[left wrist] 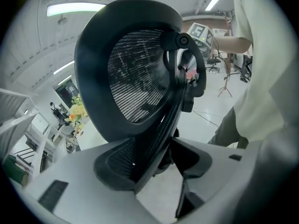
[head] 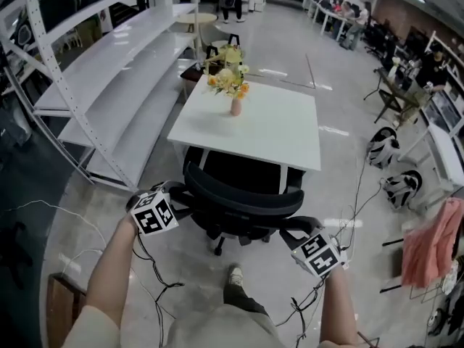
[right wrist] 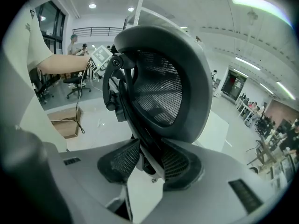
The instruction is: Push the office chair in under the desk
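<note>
1. Left tool (head: 174,203). Held at the backrest's left edge, pointing down and forward. Jaws wide; the rim stands between them, against one pad and clear of the other. Judged a pushing contact, not a grip.

2. Right tool (head: 297,234). At the backrest's right edge, level with its partner. Jaws narrower, both pads pressed on the frame. One tool at each side looks meant to keep the push square, so the chair does not swivel on its castors.

3. Shoe (head: 234,275) and cables (head: 156,281). On the floor just behind the chair base. The cables lie near the castors and could snag them.

4. Chair (head: 243,194). Black, mesh-backed. Its seat is tucked beneath the near edge of the worktop. Its backrest and part of the base stand outside, facing the person. Judged mostly in, with a short push left.

5. Worktop (head: 283,133). White, square, bare at the near side, so the backrest has room.

6. Flowers (head: 233,85). In a vase at the far edge, well apart from the chair. A hard bump might rock them.

7. Shelving (head: 123,71). White, at the worktop's left.
</note>
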